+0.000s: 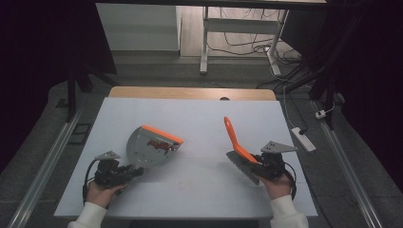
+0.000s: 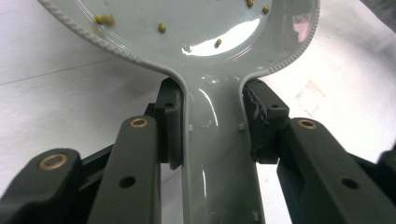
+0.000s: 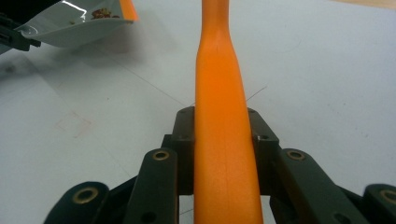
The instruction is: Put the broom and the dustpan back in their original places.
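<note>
A grey dustpan (image 1: 145, 148) with an orange front lip lies on the white table at the left, with small red and yellow bits in it. My left gripper (image 1: 135, 171) is shut on its handle. In the left gripper view the pads clamp the grey handle on both sides (image 2: 212, 121), and yellow grains dot the dustpan (image 2: 187, 28). At the right, my right gripper (image 1: 259, 164) is shut on an orange-handled brush (image 1: 235, 140), whose handle tilts up and away. In the right gripper view the brush handle (image 3: 219, 93) runs between the pads of the gripper (image 3: 220, 135), with the dustpan (image 3: 65, 23) at top left.
The white table (image 1: 199, 118) has a wooden strip along its far edge. A white power strip (image 1: 304, 138) lies on the floor to the right. A desk frame and cables stand beyond the table.
</note>
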`<state>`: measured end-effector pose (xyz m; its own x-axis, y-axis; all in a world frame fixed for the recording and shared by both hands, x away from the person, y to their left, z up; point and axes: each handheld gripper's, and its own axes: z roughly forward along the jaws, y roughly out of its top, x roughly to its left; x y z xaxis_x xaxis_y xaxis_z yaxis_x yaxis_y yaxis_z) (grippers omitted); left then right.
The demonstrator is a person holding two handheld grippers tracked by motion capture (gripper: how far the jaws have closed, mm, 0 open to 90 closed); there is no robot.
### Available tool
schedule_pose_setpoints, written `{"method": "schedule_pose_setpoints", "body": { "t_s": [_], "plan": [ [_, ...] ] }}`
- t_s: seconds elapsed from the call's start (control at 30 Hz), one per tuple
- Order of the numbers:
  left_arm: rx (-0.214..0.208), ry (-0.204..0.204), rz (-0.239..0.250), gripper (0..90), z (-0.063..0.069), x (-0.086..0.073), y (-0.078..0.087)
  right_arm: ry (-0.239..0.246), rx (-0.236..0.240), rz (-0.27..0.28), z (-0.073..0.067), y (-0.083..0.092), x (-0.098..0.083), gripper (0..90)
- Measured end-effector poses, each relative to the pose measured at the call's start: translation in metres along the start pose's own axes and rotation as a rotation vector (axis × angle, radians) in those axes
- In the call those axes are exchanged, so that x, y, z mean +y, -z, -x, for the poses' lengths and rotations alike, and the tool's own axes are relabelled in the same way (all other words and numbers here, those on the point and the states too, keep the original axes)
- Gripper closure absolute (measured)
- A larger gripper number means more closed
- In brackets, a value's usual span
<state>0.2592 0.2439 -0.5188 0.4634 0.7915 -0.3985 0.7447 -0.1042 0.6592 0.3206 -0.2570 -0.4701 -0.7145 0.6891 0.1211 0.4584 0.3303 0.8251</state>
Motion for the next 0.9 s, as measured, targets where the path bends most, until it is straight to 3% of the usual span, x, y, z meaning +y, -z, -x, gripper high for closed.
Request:
{"method": "schedule_pose_setpoints", "body": {
  "t_s": [0.47,0.9],
  "plan": [
    [0.052,0.061,0.048,61.9,-0.0035,-0.0055,0.0073,-0.024,0.002,-0.025,0.0012,0.0012,-0.0026,70.1],
    [0.133,0.125,0.052,61.9,-0.0038,-0.0099,0.0067,-0.137,0.020,-0.092,0.0092,0.0003,-0.0076,70.1]
  ]
}}
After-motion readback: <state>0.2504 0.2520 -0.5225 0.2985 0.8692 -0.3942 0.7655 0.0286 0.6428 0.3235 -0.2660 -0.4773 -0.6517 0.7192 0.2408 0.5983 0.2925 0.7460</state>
